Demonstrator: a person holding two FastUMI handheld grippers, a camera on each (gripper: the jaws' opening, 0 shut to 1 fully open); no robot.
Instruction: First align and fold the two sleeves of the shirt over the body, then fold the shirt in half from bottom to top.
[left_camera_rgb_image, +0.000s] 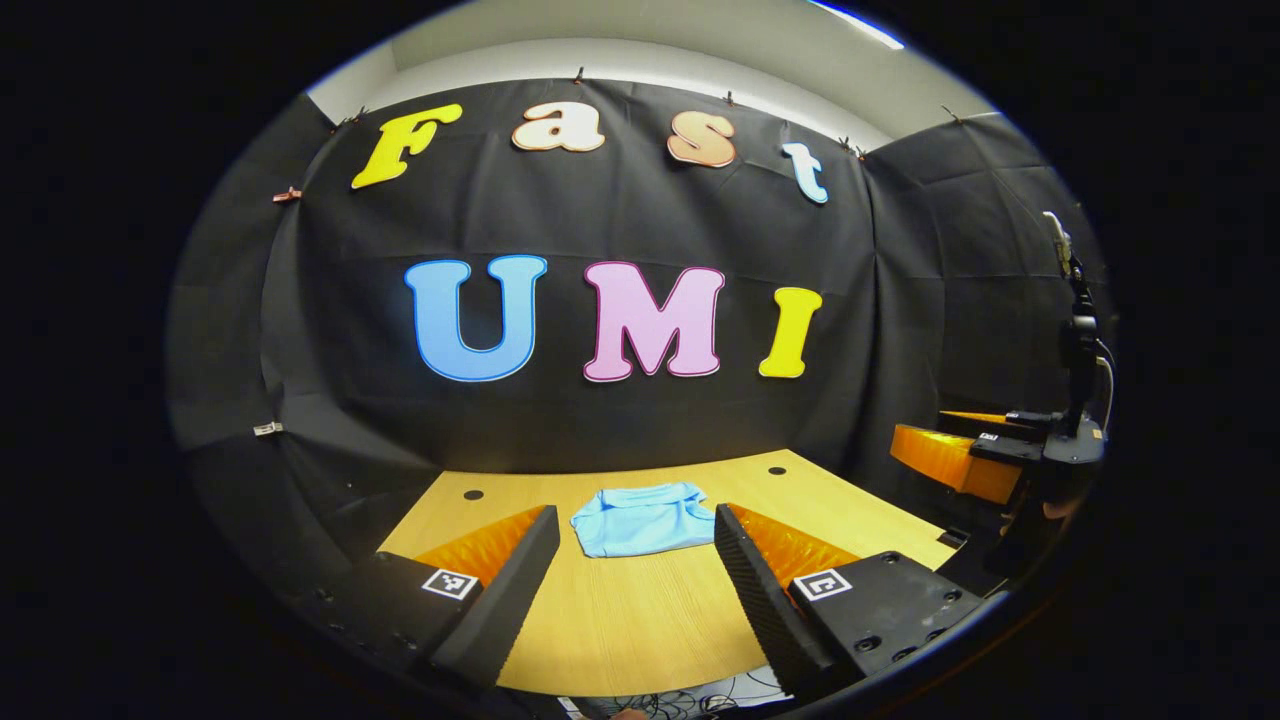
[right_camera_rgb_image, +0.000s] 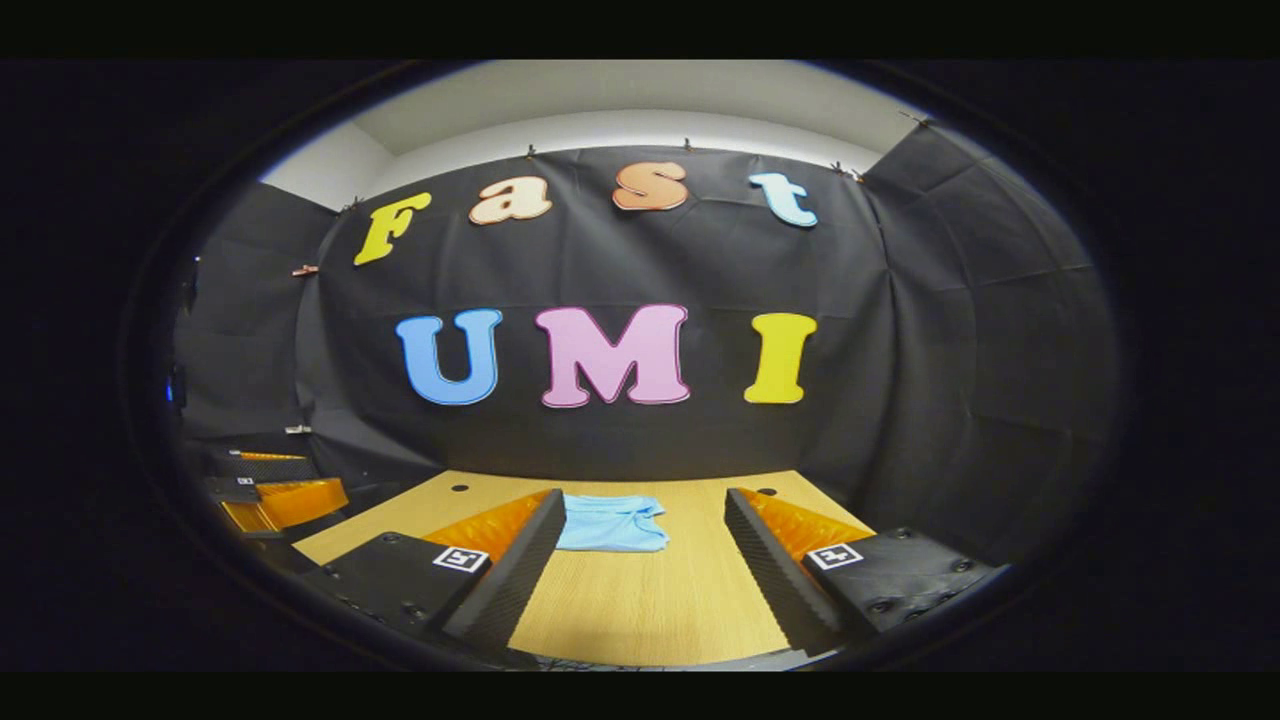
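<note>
A light blue shirt (left_camera_rgb_image: 642, 520) lies folded into a compact bundle on the wooden table (left_camera_rgb_image: 640, 620), toward its far side. In the right gripper view the shirt (right_camera_rgb_image: 610, 523) sits just left of centre. My left gripper (left_camera_rgb_image: 635, 535) is held above the table's near part, open wide, nothing between its fingers. My right gripper (right_camera_rgb_image: 640, 520) is also open and empty, well short of the shirt. The right gripper (left_camera_rgb_image: 985, 450) appears at the right edge of the left gripper view, and the left gripper (right_camera_rgb_image: 265, 495) at the left edge of the right gripper view.
The table has small dark holes (left_camera_rgb_image: 473, 495) near its far corners. Black cloth walls close the booth behind and at both sides. A dark stand with cables (left_camera_rgb_image: 1078, 340) rises at the right. Cables (left_camera_rgb_image: 690, 700) hang below the table's near edge.
</note>
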